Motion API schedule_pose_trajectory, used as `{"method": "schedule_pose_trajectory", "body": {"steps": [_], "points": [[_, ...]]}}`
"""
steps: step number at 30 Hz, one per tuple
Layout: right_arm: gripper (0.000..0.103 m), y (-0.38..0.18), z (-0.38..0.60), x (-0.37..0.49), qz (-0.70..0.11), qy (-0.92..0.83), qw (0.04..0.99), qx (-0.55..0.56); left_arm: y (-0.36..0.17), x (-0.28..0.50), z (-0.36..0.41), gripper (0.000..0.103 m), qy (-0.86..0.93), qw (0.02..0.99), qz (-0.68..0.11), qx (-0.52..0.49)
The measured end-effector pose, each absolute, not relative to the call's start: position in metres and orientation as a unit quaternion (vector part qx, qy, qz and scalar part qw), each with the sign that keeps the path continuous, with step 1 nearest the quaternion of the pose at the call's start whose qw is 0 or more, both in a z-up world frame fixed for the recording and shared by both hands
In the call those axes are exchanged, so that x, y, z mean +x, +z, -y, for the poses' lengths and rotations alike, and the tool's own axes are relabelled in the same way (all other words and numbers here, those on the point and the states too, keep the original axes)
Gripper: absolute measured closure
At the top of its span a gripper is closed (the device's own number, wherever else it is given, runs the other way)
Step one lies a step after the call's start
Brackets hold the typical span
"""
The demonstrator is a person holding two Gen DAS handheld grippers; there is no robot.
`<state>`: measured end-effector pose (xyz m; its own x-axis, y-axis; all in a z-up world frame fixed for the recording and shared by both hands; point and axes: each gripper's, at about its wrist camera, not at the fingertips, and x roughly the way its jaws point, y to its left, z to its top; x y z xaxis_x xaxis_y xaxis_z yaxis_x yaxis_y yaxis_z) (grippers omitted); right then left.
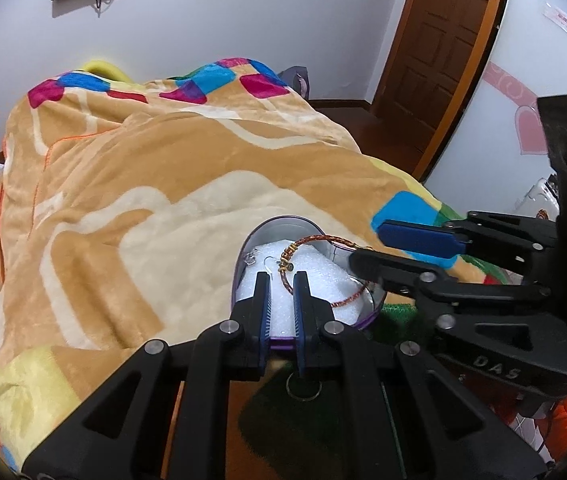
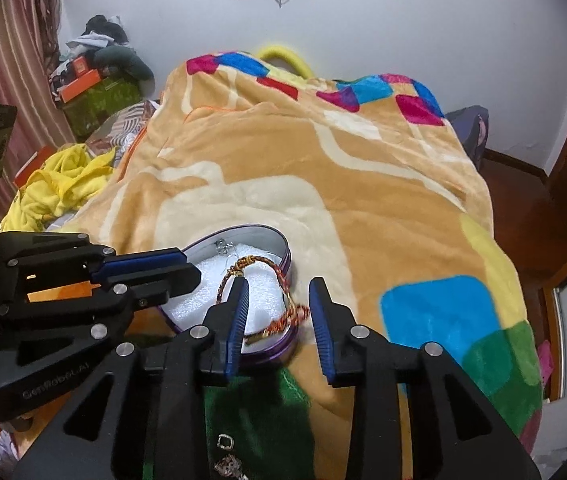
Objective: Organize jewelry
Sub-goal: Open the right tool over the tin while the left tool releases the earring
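Note:
A purple heart-shaped tin (image 1: 243, 264) (image 2: 283, 254) lined with white foam lies on the blanket. A red-and-gold braided bracelet (image 1: 303, 245) (image 2: 279, 276) rests in it, hanging over the rim on the right gripper's side. Silver earrings (image 1: 252, 258) (image 2: 221, 246) lie at its far end. My left gripper (image 1: 282, 278) (image 2: 187, 266) is shut on the tin's near rim. My right gripper (image 2: 279, 284) (image 1: 367, 244) is open, its fingers straddling the bracelet and tin edge, empty.
The tin sits on an orange fleece blanket (image 1: 143, 184) (image 2: 363, 168) over a bed. A ring (image 1: 303, 388) and small jewelry pieces (image 2: 225, 442) lie on the green patch below the grippers. Yellow cloth (image 2: 59, 188) and boxes (image 2: 95, 92) lie left; a door (image 1: 439, 40) stands right.

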<state>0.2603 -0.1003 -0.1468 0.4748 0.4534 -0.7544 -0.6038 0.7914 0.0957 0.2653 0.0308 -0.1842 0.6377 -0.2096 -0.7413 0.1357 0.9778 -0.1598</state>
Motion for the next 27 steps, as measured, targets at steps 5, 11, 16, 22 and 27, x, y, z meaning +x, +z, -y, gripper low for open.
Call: {"method": "schedule_pose_trajectory", "body": {"steps": [5,11,16,22,27], "points": [[0.075,-0.135,0.109,0.251,-0.4,0.306,0.86,-0.084,-0.171,0.251,-0.035,0.091,-0.085,0.909,-0.405,-0.044],[0.075,-0.12,0.121,0.236,-0.387,0.292,0.871,-0.076,-0.155,0.23,-0.036,0.078,-0.072,0.917,-0.391,-0.037],[0.075,-0.11,0.138,0.221,-0.378,0.277,0.882,-0.057,-0.148,0.213,-0.032,0.072,-0.072,0.918,-0.388,-0.032],[0.074,-0.111,0.151,0.206,-0.38,0.264,0.885,-0.052,-0.154,0.198,-0.021,0.071,-0.083,0.912,-0.4,-0.027],[0.075,-0.119,0.161,0.193,-0.391,0.259,0.882,-0.047,-0.167,0.188,-0.008,0.07,-0.093,0.903,-0.418,-0.03]]}}
